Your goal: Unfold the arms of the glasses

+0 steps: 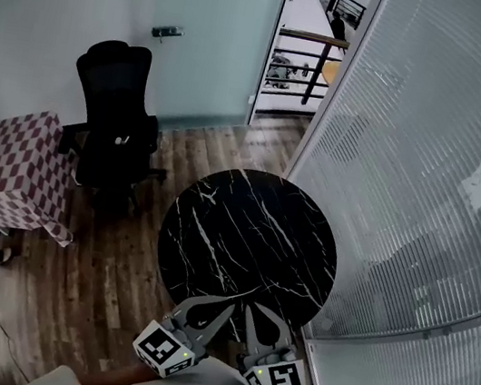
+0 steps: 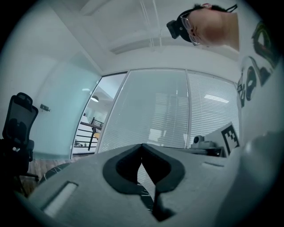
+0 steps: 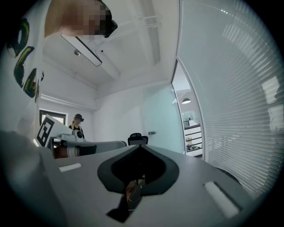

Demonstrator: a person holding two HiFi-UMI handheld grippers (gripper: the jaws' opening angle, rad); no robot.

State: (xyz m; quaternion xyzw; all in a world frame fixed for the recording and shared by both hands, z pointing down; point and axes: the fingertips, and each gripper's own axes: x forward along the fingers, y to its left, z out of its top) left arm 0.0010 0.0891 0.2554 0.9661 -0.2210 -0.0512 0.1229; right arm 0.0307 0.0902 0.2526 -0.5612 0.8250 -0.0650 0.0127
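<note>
No glasses show in any view. A round black marble table [image 1: 251,235] stands in front of me with nothing on it. Both grippers are held close to my body over the table's near edge and point level. My left gripper [image 1: 233,301] has its jaws closed tip to tip with nothing between them; in the left gripper view [image 2: 142,145] the tips meet against the blinds. My right gripper [image 1: 249,308] sits just to its right, and in the right gripper view [image 3: 141,146] its jaws also meet, holding nothing.
A black office chair [image 1: 115,119] and a box under a checked cloth [image 1: 23,172] stand at the left on the wood floor. A glass wall with blinds [image 1: 428,174] runs along the right. An open doorway [image 1: 301,59] lies beyond. A distant person [image 3: 78,124] stands.
</note>
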